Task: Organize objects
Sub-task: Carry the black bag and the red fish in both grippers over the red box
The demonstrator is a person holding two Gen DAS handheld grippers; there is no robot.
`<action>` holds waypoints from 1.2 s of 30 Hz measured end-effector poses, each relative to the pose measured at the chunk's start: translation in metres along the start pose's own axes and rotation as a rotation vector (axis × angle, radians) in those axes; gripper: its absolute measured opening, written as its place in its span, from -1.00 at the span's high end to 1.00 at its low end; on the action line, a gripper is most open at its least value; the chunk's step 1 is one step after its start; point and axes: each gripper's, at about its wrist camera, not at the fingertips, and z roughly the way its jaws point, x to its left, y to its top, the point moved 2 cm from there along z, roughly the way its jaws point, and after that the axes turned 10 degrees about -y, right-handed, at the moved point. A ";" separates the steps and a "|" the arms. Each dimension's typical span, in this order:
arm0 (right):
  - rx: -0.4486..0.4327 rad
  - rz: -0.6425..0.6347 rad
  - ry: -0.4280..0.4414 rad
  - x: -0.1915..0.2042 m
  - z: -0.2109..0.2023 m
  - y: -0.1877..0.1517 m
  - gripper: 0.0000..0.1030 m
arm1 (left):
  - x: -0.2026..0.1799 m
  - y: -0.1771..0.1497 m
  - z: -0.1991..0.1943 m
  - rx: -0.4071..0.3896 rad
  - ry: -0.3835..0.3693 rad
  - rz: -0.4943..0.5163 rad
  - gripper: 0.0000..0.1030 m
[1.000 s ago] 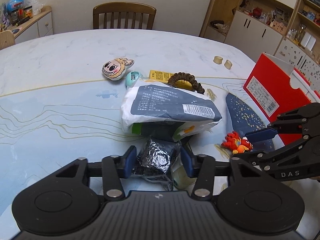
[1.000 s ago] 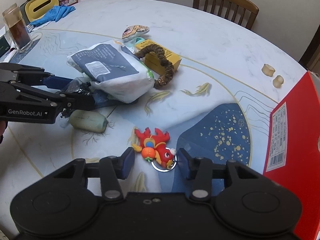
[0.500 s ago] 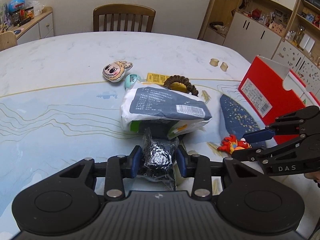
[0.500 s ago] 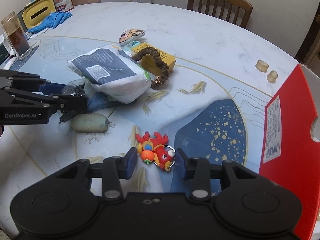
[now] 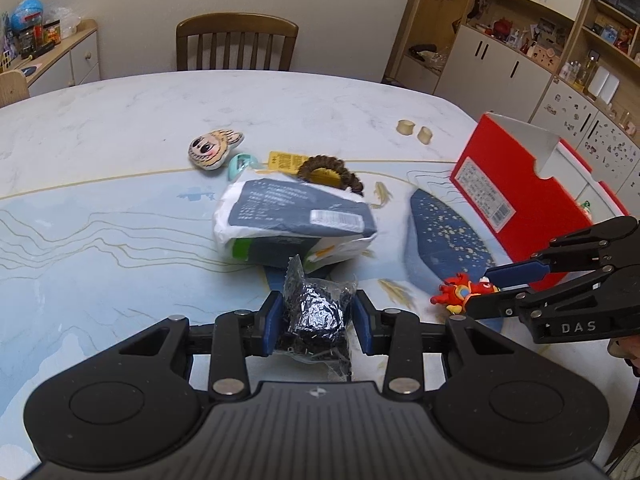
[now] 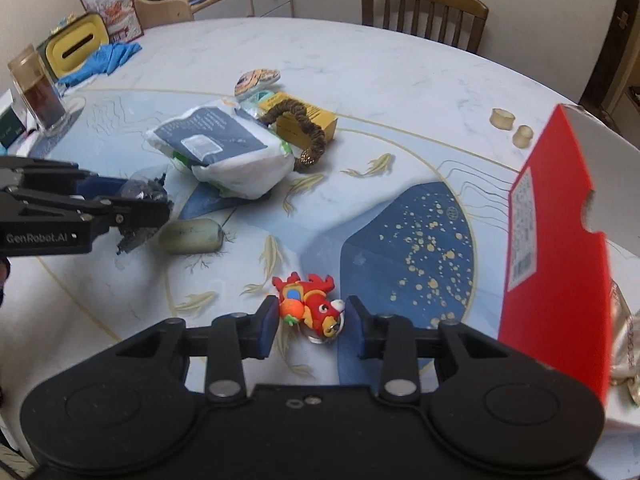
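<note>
Pick-up step, both hands. Left gripper (image 5: 318,322) fingers clamped on crinkly black packet (image 5: 316,316), clear of the counter (image 5: 120,216). Right gripper (image 6: 312,326) fingers have just been closing around the red dragon toy (image 6: 310,308); contact unclear. Next, probably: carry both to red box (image 6: 556,248).

Plain off-white wall (image 5: 340,4) at the far side; wooden slat-back chair (image 5: 237,42) pushed up to the far edge of a pale marble-look table (image 5: 120,120) printed with blue areas and gold lines; low sideboard (image 5: 60,60) far left, cluttered on top; tall white-and-wood cabinets (image 5: 520,40) with open shelves far right; even indoor light, no window in sight.
</note>
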 end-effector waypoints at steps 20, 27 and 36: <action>-0.139 0.139 -0.013 -0.075 -0.094 0.007 0.33 | -0.103 0.044 -0.011 -0.008 -0.104 0.134 0.29; -0.192 0.171 -0.047 -0.120 -0.115 0.001 0.33 | -0.152 0.062 0.006 0.001 -0.115 0.190 0.29; -0.225 0.220 -0.077 -0.177 -0.124 -0.012 0.33 | -0.211 0.084 0.035 0.011 -0.130 0.254 0.29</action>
